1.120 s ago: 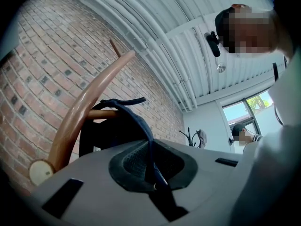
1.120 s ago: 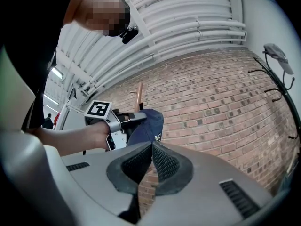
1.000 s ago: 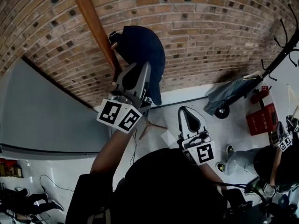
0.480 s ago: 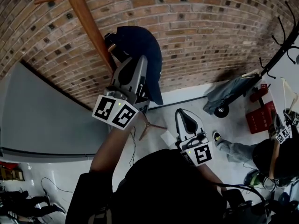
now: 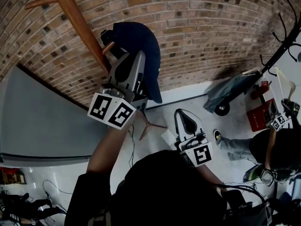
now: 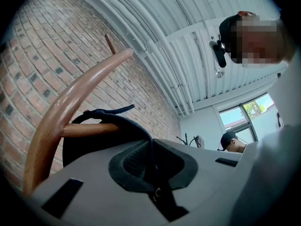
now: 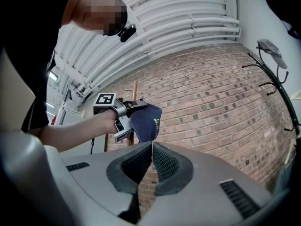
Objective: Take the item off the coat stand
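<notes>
A navy cap (image 5: 140,44) hangs by its back strap on a peg (image 5: 109,47) of the wooden coat stand (image 5: 75,20), against the brick wall. My left gripper (image 5: 133,62) is raised to the cap and shut on its brim. In the left gripper view a thin edge of the cap (image 6: 96,138) runs between the closed pads of the left gripper (image 6: 151,160), and the strap loops over the peg (image 6: 91,129). My right gripper (image 5: 186,119) hangs lower, near my chest, shut and empty. The right gripper view looks past the right gripper (image 7: 151,160) up at the cap (image 7: 146,121).
A black metal coat rack (image 5: 282,39) stands at the right with a hand truck (image 5: 230,95) and a red box (image 5: 262,117) by its foot. Another person (image 5: 277,147) sits at the right. A grey panel (image 5: 42,121) is at the left.
My left gripper has moved up and left with the cap's brim in it, and the cap has shifted along the peg. The right gripper has barely moved. The person at the right has shifted.
</notes>
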